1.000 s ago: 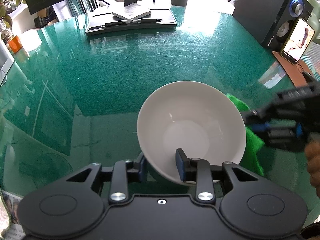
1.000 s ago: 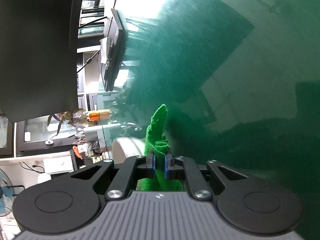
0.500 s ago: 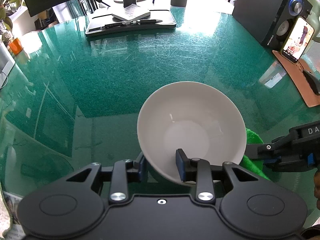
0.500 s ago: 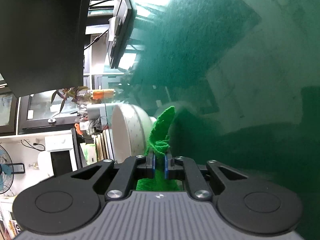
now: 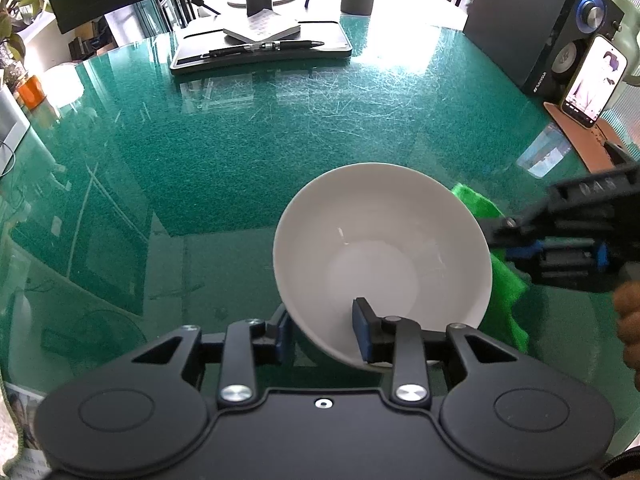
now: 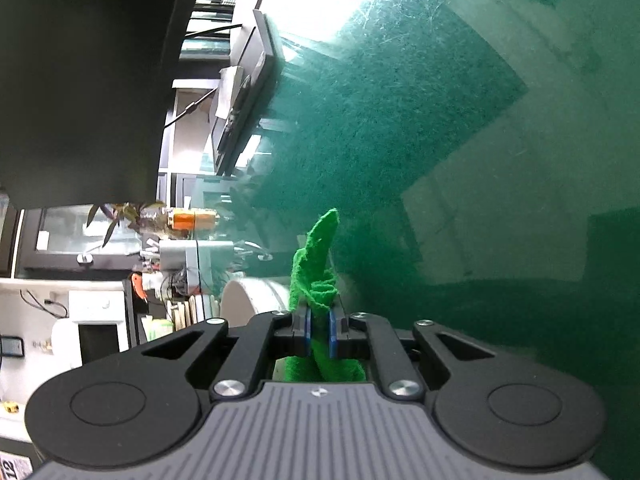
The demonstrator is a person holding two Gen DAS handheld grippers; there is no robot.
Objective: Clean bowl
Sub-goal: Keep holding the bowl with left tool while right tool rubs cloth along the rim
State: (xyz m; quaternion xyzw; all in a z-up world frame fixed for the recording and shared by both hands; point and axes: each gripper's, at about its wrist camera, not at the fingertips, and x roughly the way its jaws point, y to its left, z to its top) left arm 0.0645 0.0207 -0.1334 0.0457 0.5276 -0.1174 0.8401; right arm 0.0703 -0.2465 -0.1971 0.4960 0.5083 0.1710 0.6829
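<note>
The left hand-held gripper clamps the near rim of the white bowl — one pad inside, one outside — holding it tilted above the green bench. The right hand-held gripper is closed on a green cloth, which sits against the bowl's right outer wall — the contact itself is hidden.

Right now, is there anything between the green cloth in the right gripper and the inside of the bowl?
Only the bowl's own wall. The cloth, pinched in the right gripper, lies against the bowl's outer right side, below its rim. The left gripper clamps the near rim; the inside shows nothing else.
</note>
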